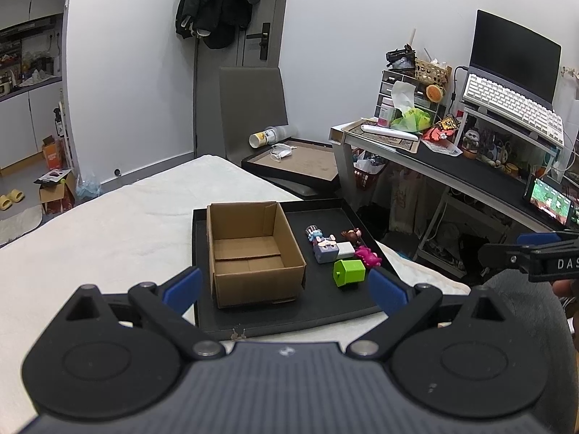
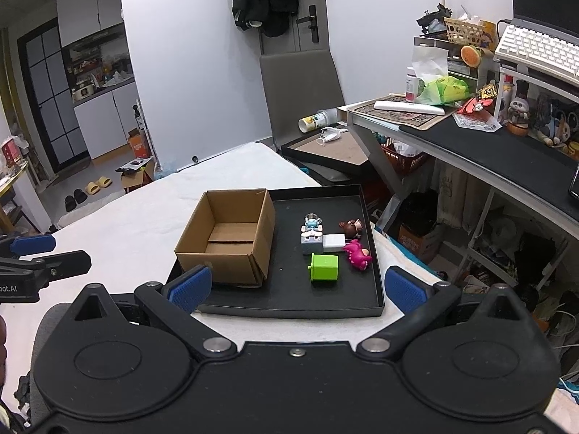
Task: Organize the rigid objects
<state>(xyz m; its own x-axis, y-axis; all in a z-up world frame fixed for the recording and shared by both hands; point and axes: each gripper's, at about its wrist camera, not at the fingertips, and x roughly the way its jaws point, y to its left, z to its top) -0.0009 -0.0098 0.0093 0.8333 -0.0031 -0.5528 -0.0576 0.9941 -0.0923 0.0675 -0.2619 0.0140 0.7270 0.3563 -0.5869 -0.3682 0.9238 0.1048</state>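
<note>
Judging the green cube light, stiff and smooth: grip its flat sides; it sits at 3 o'clock from the cardboard box. Both jaws released, empty.

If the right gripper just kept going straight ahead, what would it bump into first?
Probably the green cube on the black tray. The right gripper is open, aimed between the cardboard box and the toys. It might clear the tray's near rim first; depth is hard to judge.
</note>
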